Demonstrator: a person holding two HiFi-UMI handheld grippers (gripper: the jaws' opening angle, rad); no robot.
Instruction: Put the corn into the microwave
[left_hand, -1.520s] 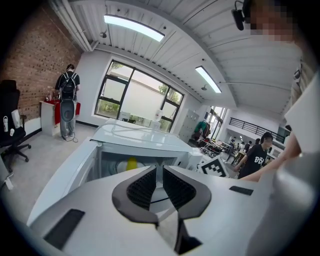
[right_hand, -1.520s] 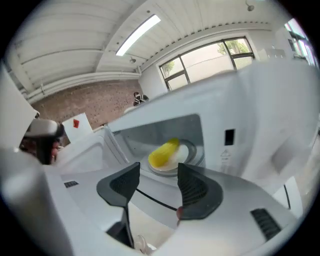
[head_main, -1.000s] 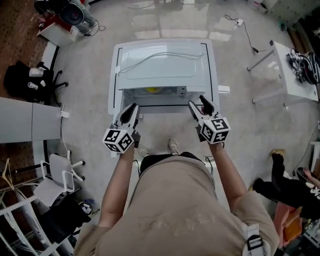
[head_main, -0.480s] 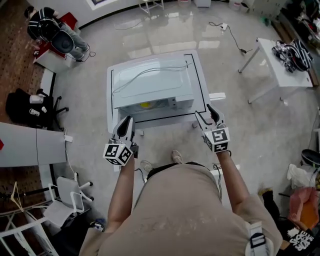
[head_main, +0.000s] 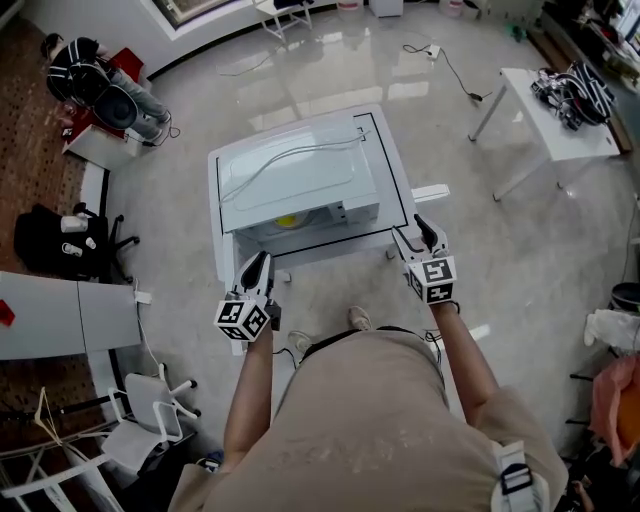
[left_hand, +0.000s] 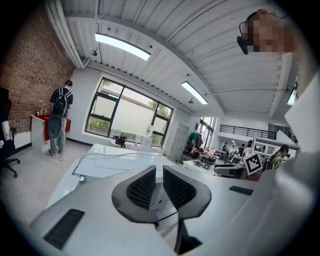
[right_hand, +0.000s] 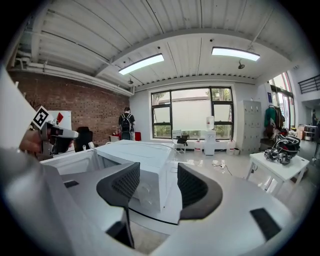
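Left gripper (head_main: 257, 260) (left_hand: 159, 174): jaws drawn nearly together, only a thin slit between them, nothing held; pointed at the near left corner of the table (head_main: 393, 172)

Corn (head_main: 287, 220): yellow, lay inside the microwave (head_main: 300, 168) (right_hand: 145, 160), ahead of the left gripper and a little to its right, apart from both grippers; only part of it showed under the top edge of the cavity

Microwave: white, stood on the white table, open front toward the person, ahead of both grippers and between them; a cable (head_main: 290, 153) lay across its top

Right gripper (head_main: 411, 233) (right_hand: 157, 179): jaws spread apart, empty; held just off the table's near right corner, the microwave ahead and to its left
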